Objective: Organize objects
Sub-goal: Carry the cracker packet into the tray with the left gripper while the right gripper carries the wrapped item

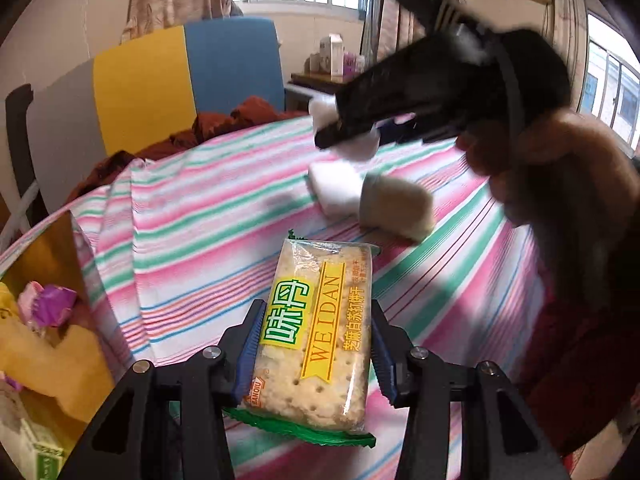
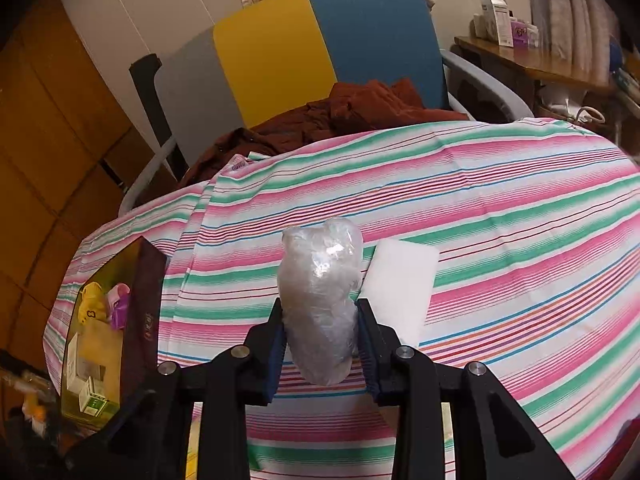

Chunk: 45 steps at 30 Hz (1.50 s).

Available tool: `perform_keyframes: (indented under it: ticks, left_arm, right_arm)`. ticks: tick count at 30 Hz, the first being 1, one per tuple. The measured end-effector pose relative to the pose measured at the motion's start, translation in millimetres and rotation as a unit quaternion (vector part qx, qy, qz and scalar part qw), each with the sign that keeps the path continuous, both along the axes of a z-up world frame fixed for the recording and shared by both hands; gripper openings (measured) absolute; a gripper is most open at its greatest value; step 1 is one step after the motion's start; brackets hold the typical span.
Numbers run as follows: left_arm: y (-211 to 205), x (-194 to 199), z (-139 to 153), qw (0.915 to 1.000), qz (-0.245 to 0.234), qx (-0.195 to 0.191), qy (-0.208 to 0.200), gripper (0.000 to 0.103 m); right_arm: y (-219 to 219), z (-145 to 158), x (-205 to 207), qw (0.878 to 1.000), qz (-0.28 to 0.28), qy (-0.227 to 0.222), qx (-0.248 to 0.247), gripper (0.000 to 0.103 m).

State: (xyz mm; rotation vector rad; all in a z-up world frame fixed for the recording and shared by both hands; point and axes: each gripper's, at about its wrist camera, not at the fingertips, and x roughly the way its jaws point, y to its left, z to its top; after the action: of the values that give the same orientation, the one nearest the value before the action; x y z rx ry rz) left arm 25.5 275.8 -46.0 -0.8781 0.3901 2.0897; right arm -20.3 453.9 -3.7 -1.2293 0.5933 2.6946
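Left gripper (image 1: 316,344) grips a Weidan soda cracker pack (image 1: 316,336); right gripper (image 2: 320,336) clamps a plastic-wrapped bundle (image 2: 320,300), both above the striped desk (image 2: 520,240). Box (image 2: 140,320) at left already holds snacks; a white packet (image 2: 400,292) remains outside

Cracker packet (image 1: 316,344) (green-edged, lengthwise) and plastic-wrapped lump (image 2: 320,304) each pinched above striped cloth.

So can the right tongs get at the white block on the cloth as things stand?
Probably not yet: the right tongs are shut on a plastic-wrapped bundle. The white block lies uncovered just beyond, on the striped cloth.
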Motion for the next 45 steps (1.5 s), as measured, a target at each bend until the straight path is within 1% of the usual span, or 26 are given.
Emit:
perform_keyframes:
  ticks: [3,6,12,17,23,27,30,34,38,42,45]
  left_arm:
    - [-9,7,16,0.9999,0.003,0.014,0.005,0.049]
    - [-21,8,29,0.9997,0.014,0.019,0.003,0.049]
    - [-58,4,52,0.9972,0.061,0.041,0.014,0.049]
    - [-95,-4,62,0.9924,0.108,0.056,0.021,0.049]
    - [-135,-19,65,0.9839,0.163,0.073,0.011,0.049]
    - [-168,-27,67,0.9761,0.201,0.082,0.014,0.049]
    - [-197,-31,67,0.9678,0.236,0.085,0.017,0.049]
    - [-235,-38,65,0.9544,0.285,0.087,0.013,0.049]
    - [-269,-45,63,0.9397,0.328,0.094,0.01,0.049]
    - [-290,-50,60,0.9284,0.354,0.111,-0.002,0.049]
    - [-291,-56,60,0.9258,0.357,0.124,-0.012,0.049]
  right_arm:
    - [0,2,1,1.0,0.0,0.004,0.0,0.034]
    - [-5,5,1,1.0,0.009,0.01,0.004,0.035]
    - [-18,5,0,0.999,0.036,0.009,0.004,0.034]
    - [-38,10,5,0.998,0.064,0.009,-0.008,0.034]
    - [-79,17,19,0.995,0.095,0.008,-0.018,0.034]
    - [-111,19,22,0.992,0.122,0.009,-0.032,0.034]
    - [-137,21,20,0.988,0.15,0.012,-0.04,0.034]
    - [-174,25,12,0.981,0.19,0.012,-0.041,0.034]
    - [-203,29,-2,0.976,0.213,0.01,-0.04,0.034]
    - [-225,31,-21,0.974,0.226,0.003,-0.031,0.034]
    - [-235,31,-41,0.974,0.223,-0.004,-0.035,0.034]
